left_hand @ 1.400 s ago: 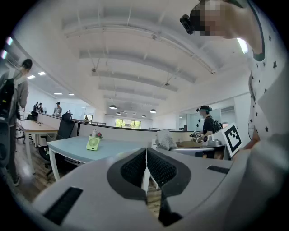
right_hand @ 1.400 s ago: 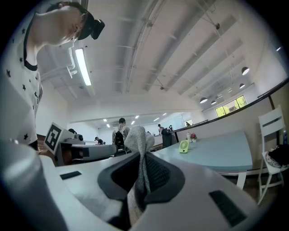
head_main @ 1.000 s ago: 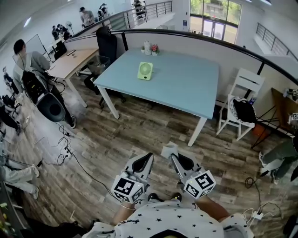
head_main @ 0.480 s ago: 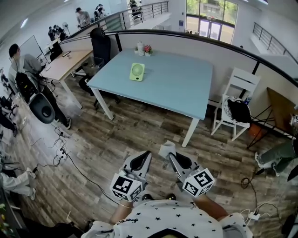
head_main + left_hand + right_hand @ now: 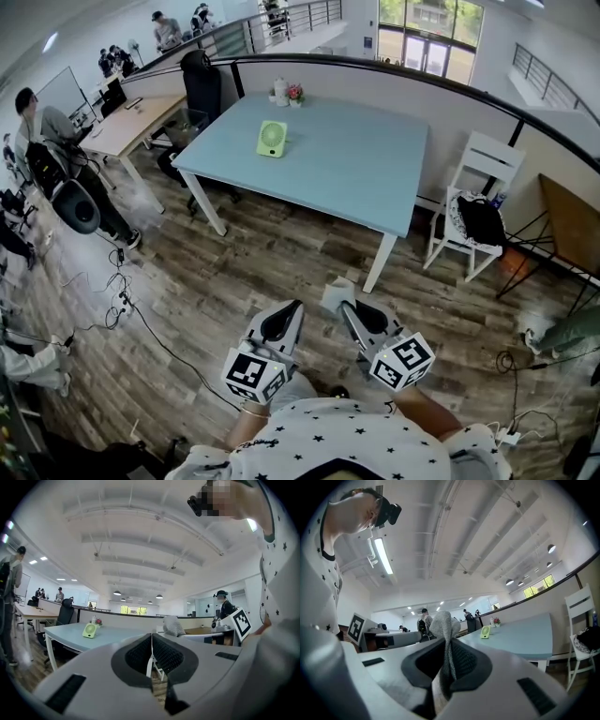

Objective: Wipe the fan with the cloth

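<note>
I see the blue counter (image 5: pixel 356 159) well ahead of me. My left gripper (image 5: pixel 151 651) has its jaws pressed together on nothing. My right gripper (image 5: pixel 449 663) has its jaws clamped on the grey cloth (image 5: pixel 443 625). The green fan (image 5: pixel 272 139) sits on the counter's far-left part.
</note>
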Action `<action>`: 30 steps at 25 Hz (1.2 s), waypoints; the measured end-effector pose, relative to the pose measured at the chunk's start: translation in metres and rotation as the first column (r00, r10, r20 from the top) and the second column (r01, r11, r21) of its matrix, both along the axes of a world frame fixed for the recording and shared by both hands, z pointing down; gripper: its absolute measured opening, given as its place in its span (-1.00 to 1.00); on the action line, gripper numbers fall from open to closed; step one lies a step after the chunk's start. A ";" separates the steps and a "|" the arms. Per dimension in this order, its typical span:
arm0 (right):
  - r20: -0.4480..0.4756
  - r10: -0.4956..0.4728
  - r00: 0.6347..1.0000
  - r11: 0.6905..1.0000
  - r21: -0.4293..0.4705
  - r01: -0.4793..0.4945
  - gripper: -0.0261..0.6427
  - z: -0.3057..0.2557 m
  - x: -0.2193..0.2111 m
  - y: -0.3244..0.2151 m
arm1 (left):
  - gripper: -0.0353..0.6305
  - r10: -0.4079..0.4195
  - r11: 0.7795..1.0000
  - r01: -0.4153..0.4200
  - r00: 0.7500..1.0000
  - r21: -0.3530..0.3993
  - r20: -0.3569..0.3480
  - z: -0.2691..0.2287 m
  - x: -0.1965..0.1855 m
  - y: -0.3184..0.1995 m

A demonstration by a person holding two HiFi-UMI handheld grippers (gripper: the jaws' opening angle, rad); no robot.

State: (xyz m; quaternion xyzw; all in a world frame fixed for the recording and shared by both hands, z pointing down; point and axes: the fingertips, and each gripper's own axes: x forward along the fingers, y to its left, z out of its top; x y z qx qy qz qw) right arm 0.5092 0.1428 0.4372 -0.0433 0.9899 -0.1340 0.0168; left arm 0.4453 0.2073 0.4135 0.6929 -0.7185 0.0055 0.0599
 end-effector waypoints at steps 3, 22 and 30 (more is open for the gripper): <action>-0.007 0.009 1.000 1.000 -0.011 -0.009 -0.83 0.002 -0.004 -0.005 | -0.80 0.007 1.000 -0.007 1.000 0.007 -0.001 0.000 -0.004 -0.005; -0.008 0.069 0.998 0.997 -0.029 -0.070 -0.83 -0.003 -0.131 -0.039 | -0.80 0.060 0.998 -0.060 0.998 0.022 -0.017 -0.002 -0.139 -0.041; -0.020 0.082 0.996 0.996 -0.041 -0.082 -0.83 -0.003 -0.198 -0.048 | -0.80 0.064 0.998 -0.063 0.998 0.020 -0.024 -0.002 -0.208 -0.047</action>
